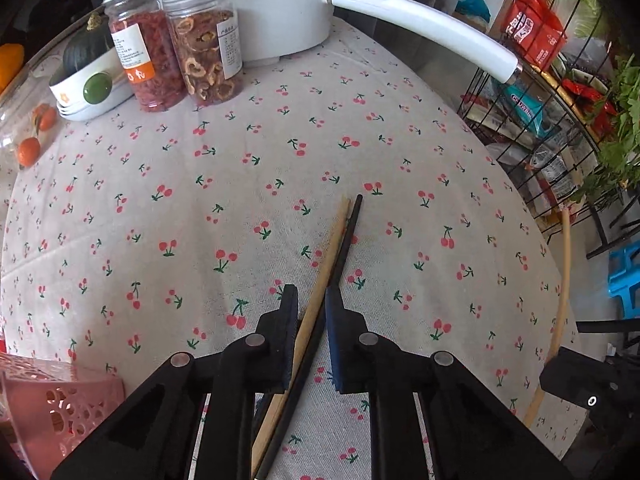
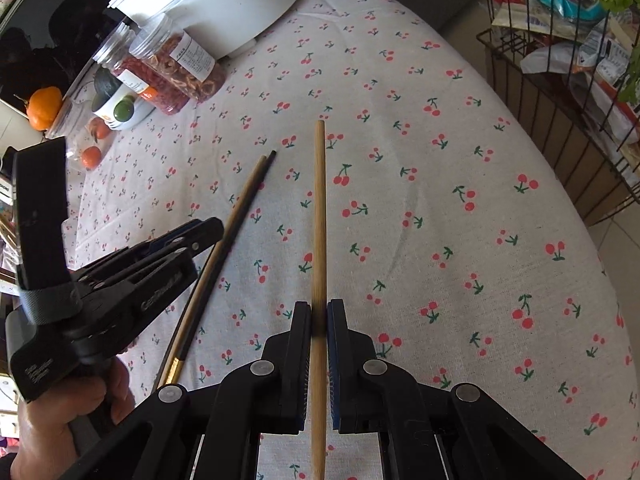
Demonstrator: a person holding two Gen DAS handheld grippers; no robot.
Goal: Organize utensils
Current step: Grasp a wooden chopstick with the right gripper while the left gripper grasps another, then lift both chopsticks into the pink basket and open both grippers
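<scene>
Left tongs [image 1: 312, 304]: nearly shut around a pale wooden chopstick [image 1: 320, 276] and a thin black chopstick [image 1: 347, 240].
Right tongs [image 2: 319, 312]: clamp one light bamboo chopstick [image 2: 319, 220].
Handling: stiff, light, slippery; grip mid-length.

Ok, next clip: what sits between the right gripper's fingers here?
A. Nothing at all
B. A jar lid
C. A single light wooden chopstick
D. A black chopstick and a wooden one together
C: in the right wrist view the right gripper is shut on one light wooden chopstick, which points straight ahead over the cherry-print tablecloth, while the black-and-wooden pair runs through the left gripper.
</scene>
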